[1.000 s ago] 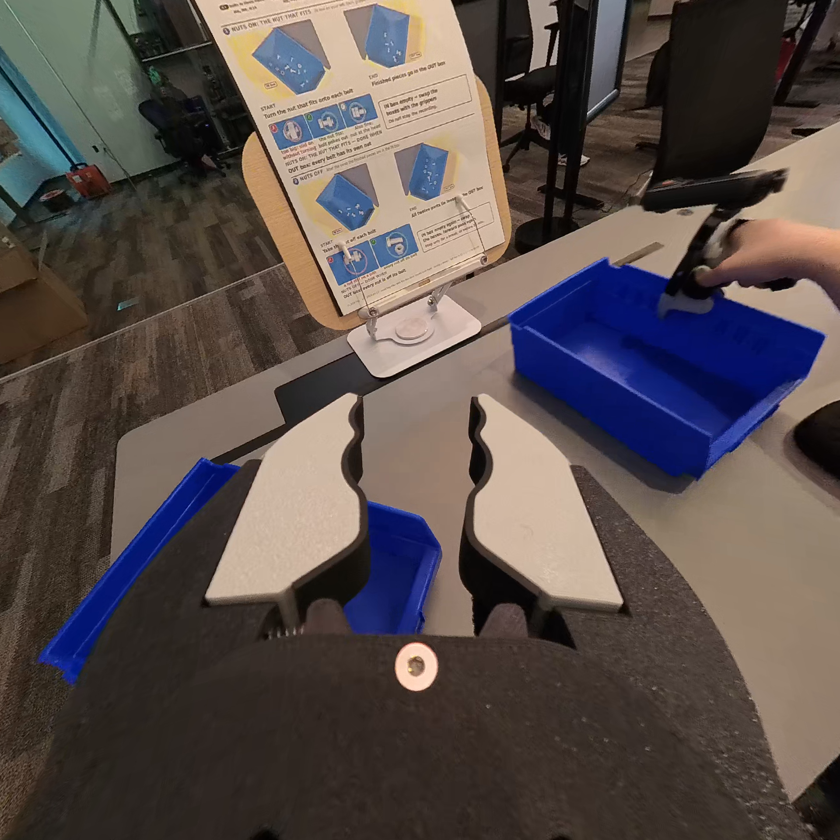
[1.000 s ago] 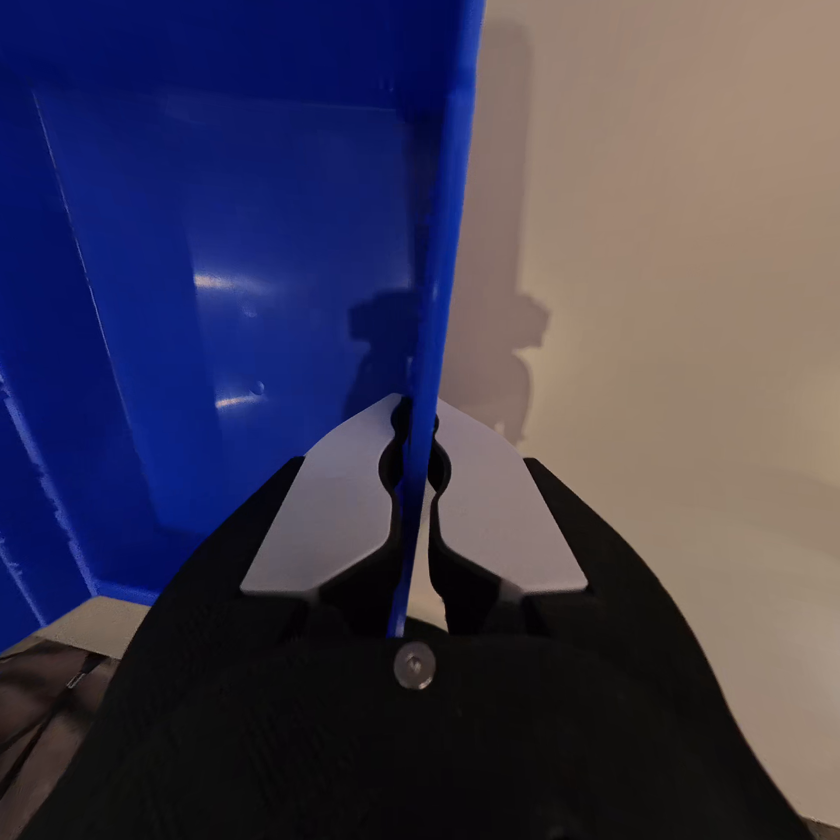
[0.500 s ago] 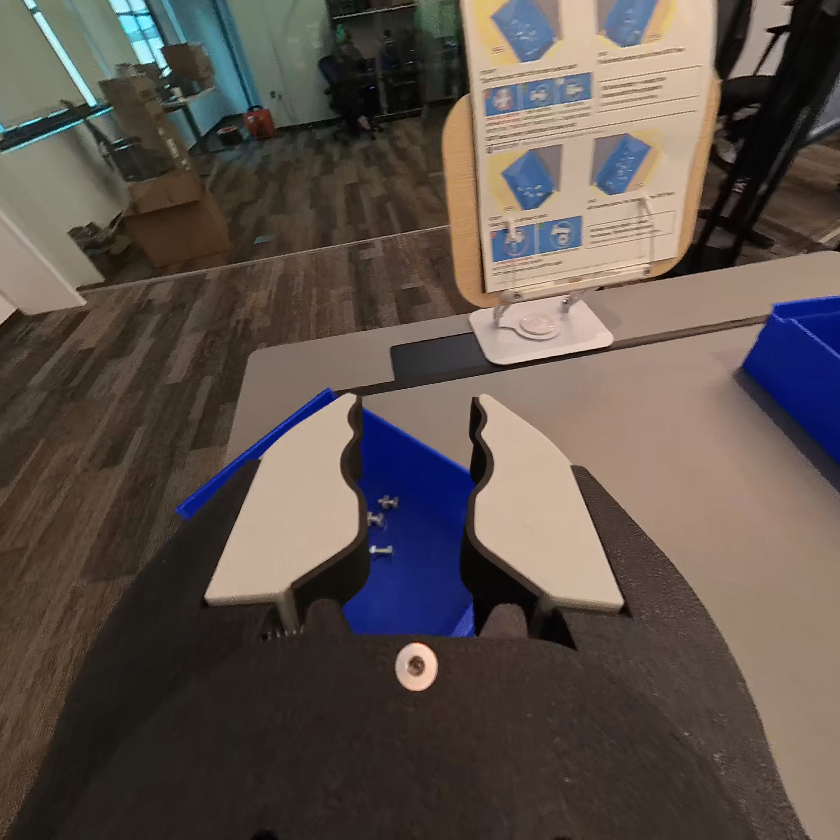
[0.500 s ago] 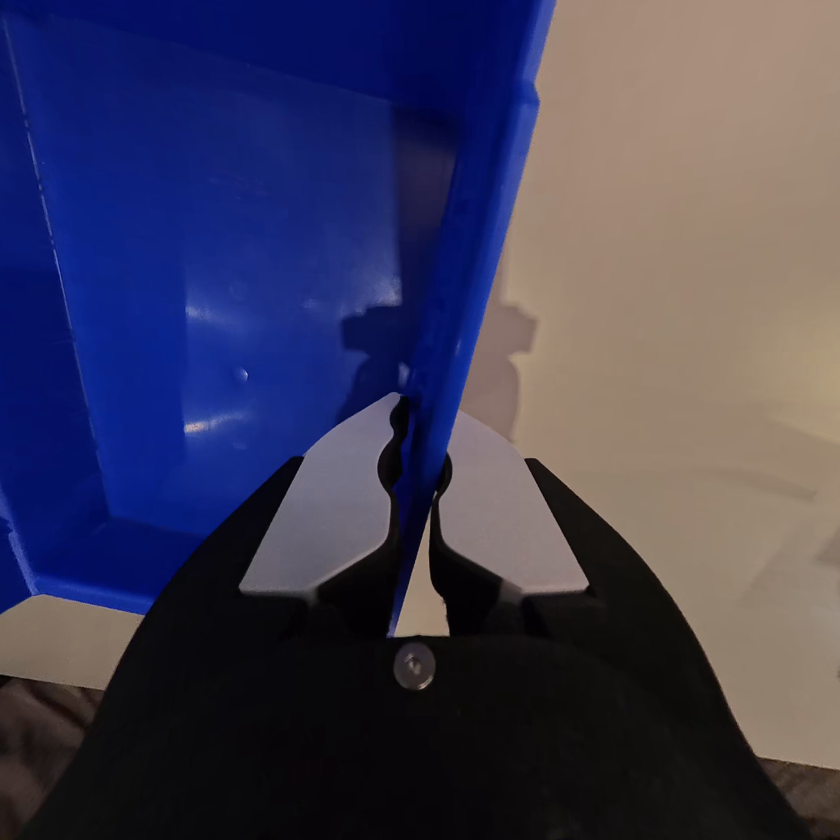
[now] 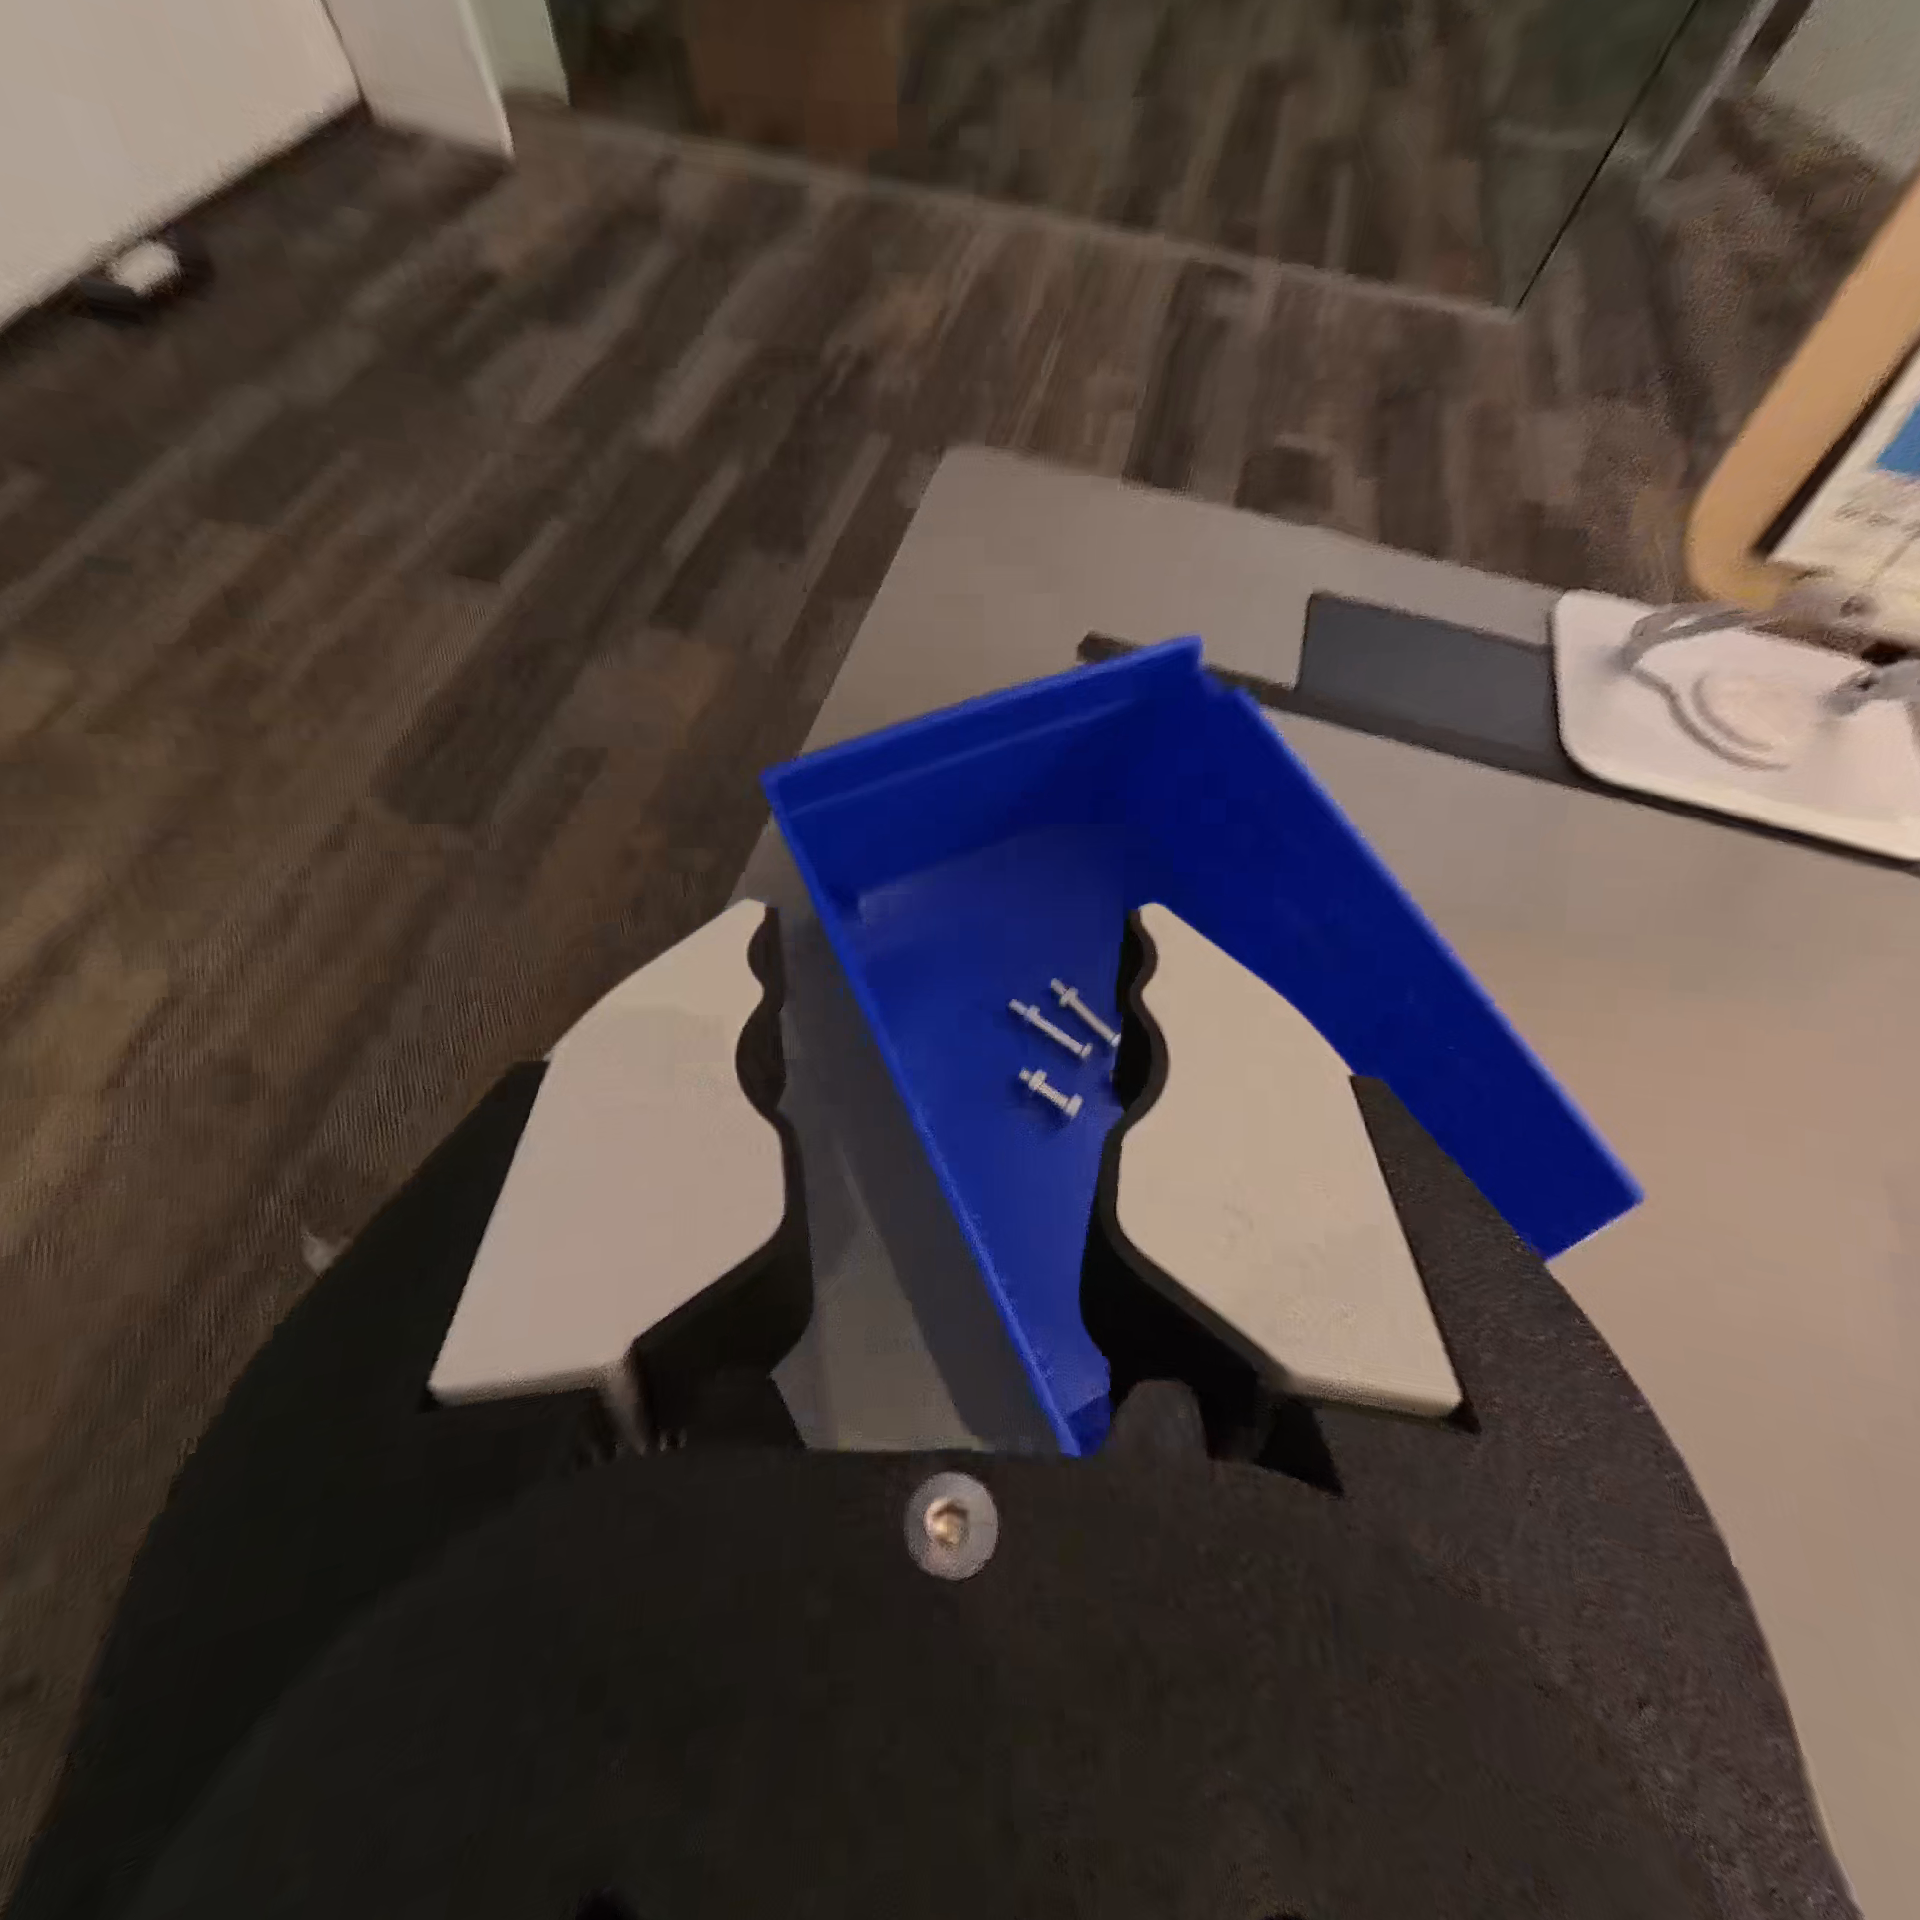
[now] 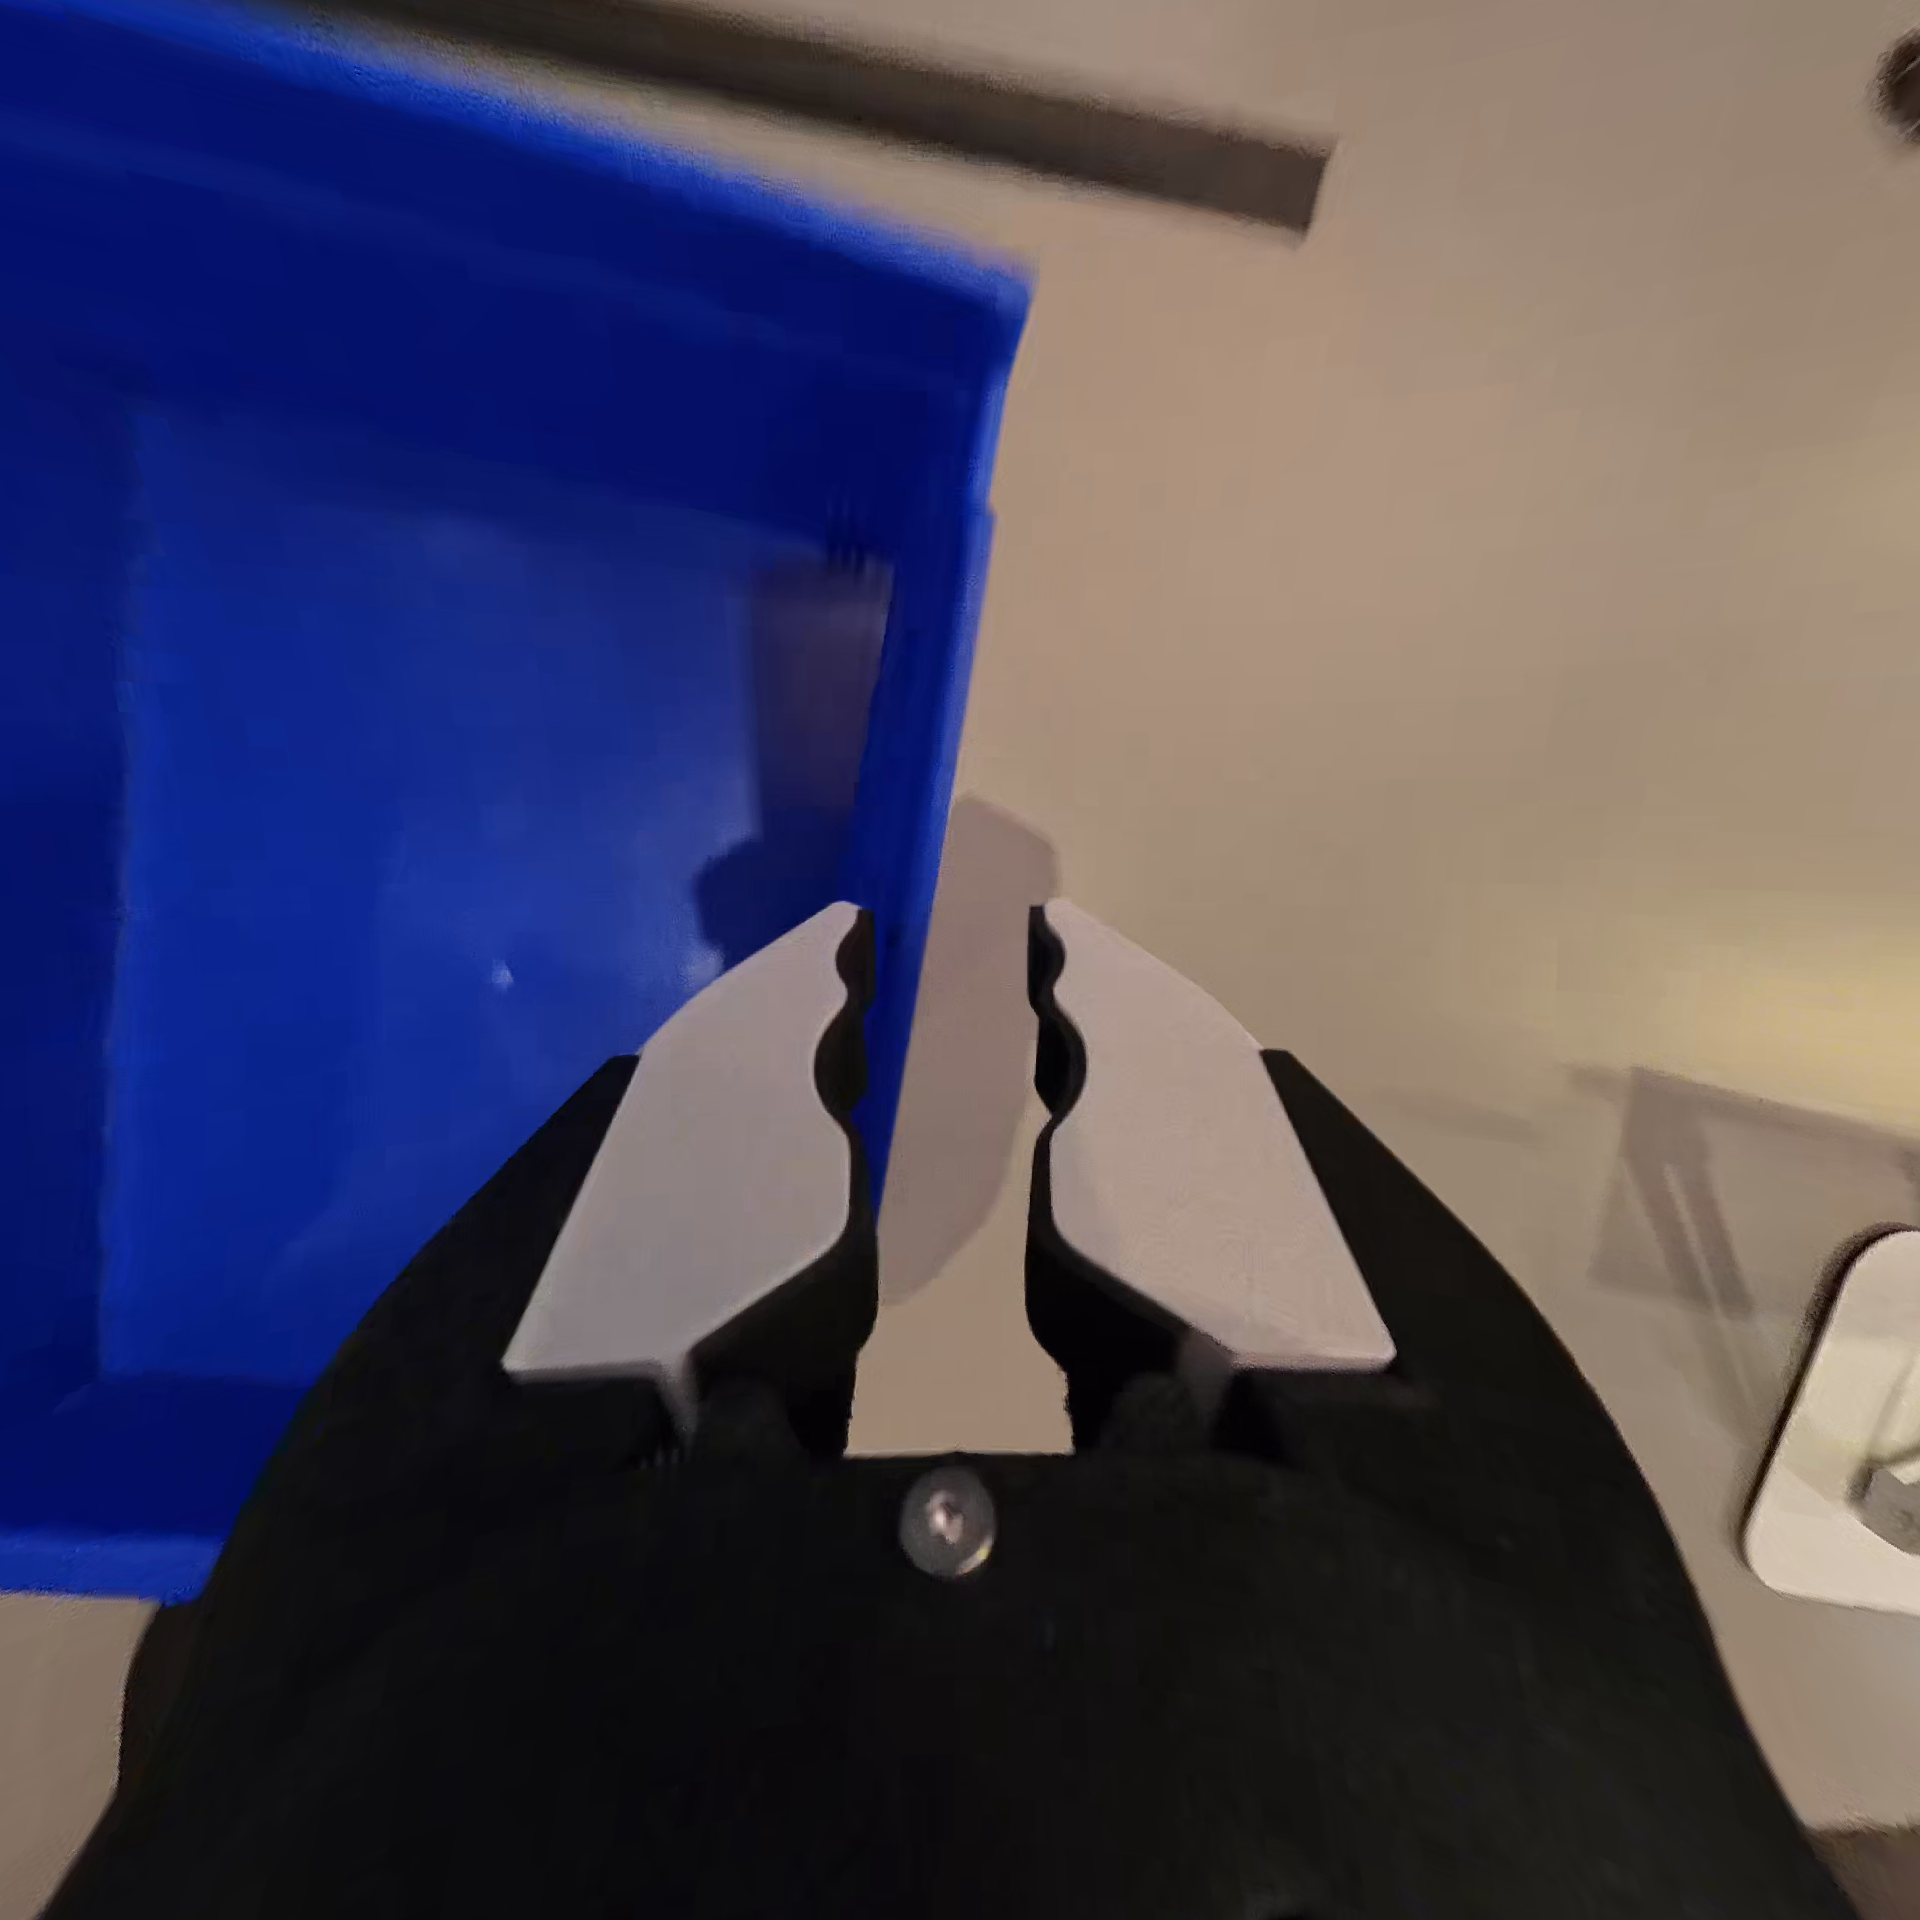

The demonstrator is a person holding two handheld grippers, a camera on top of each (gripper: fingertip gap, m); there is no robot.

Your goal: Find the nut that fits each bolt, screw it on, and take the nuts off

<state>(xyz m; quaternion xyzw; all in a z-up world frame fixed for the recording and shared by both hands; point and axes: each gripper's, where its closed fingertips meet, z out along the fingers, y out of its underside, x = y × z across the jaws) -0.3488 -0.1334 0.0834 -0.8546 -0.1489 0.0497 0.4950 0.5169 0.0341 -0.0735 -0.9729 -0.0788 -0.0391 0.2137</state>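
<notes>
Left hand-held gripper [image 5: 945,1049] is spread wide, gripping nothing, straddling the near side wall of a blue bin [image 5: 1351,935] on the grey worktop [image 5: 1662,1039]. Three small bolts [image 5: 1060,1039] lie loose on the bin floor, just ahead of its right finger; whether nuts are on them is too small to tell. Right hand-held gripper [image 6: 951,1039] has jaws parted w/ the side wall of a second blue bin [image 6: 468,727] between them, right by the left finger but not clamped; that bin looks empty. Pic is blurry.

Bolts look light, stiff, slick metal, prob. roll easily & slip from a flat pinch. Best taken across the shank near the head, seated in a finger notch. Bins seem thin, light plastic, apt to slide; grab by the rim.
</notes>
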